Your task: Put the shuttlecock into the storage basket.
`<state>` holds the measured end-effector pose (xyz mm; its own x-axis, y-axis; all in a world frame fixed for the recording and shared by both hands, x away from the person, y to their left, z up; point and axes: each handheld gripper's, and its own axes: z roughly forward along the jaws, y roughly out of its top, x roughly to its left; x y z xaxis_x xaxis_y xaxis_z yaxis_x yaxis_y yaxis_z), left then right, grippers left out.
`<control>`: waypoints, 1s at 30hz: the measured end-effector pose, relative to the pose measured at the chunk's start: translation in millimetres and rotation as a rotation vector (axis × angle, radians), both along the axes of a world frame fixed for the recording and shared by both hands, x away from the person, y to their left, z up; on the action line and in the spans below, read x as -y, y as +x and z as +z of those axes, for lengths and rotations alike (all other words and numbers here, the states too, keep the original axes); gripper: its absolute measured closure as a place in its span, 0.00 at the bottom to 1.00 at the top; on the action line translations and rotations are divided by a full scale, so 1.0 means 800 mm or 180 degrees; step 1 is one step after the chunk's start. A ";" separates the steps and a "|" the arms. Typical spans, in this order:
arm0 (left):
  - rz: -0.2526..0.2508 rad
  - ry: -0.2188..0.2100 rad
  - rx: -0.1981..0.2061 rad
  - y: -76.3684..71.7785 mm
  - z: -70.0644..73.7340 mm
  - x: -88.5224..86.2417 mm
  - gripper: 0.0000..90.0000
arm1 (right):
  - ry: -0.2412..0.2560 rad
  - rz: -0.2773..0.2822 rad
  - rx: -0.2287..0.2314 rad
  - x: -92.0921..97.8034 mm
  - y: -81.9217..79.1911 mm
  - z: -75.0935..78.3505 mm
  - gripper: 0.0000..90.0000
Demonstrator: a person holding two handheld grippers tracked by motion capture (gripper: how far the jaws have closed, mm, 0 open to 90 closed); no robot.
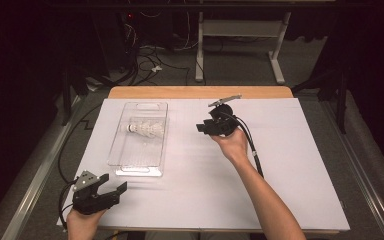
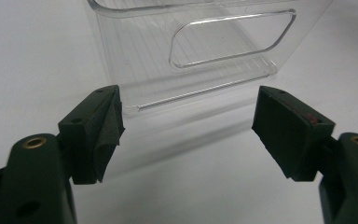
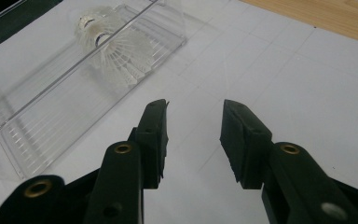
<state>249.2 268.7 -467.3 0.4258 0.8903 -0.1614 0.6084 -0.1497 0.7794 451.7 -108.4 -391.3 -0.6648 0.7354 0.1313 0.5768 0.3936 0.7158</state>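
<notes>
A clear plastic tray (image 1: 130, 165) lies lengthwise on the left half of the white table. White feather shuttlecocks (image 1: 147, 130) lie in its far half, corks pointing left; the right gripper view shows two (image 3: 116, 51) side by side in the tray (image 3: 37, 135). My right gripper (image 1: 201, 128) hovers just right of the tray, open and holding nothing, its jaws (image 3: 193, 126) aimed toward the shuttlecocks. My left gripper (image 1: 115, 182) rests near the front left corner, open with nothing in it. In its own view, the left gripper (image 2: 189, 116) faces the tray's near end wall (image 2: 140, 56) with the handle cutout.
A white gridded sheet (image 1: 290, 165) covers the table, with a wooden strip (image 1: 200, 92) showing at the far edge. The right gripper's black cable (image 1: 254, 152) runs back along the forearm. Beyond the table are a desk frame (image 1: 200, 50) and floor cables (image 1: 145, 60).
</notes>
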 end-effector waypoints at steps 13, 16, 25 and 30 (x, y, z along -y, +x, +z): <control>0.0000 0.0010 0.0002 0.000 0.000 0.001 0.28 | 0.0012 -0.0082 -0.0010 0.022 -0.003 -0.005 0.68; 0.0010 0.0003 0.0001 0.000 0.000 0.000 0.28 | 0.0033 -0.0112 -0.0002 0.028 -0.004 -0.005 0.68; 0.0014 -0.0001 0.0003 0.000 0.000 0.000 0.28 | 0.0068 -0.0149 0.0007 0.039 -0.008 -0.004 0.68; 0.0016 0.0004 0.0007 -0.001 0.000 0.000 0.28 | 0.0088 -0.0163 0.0009 0.046 -0.012 -0.006 0.68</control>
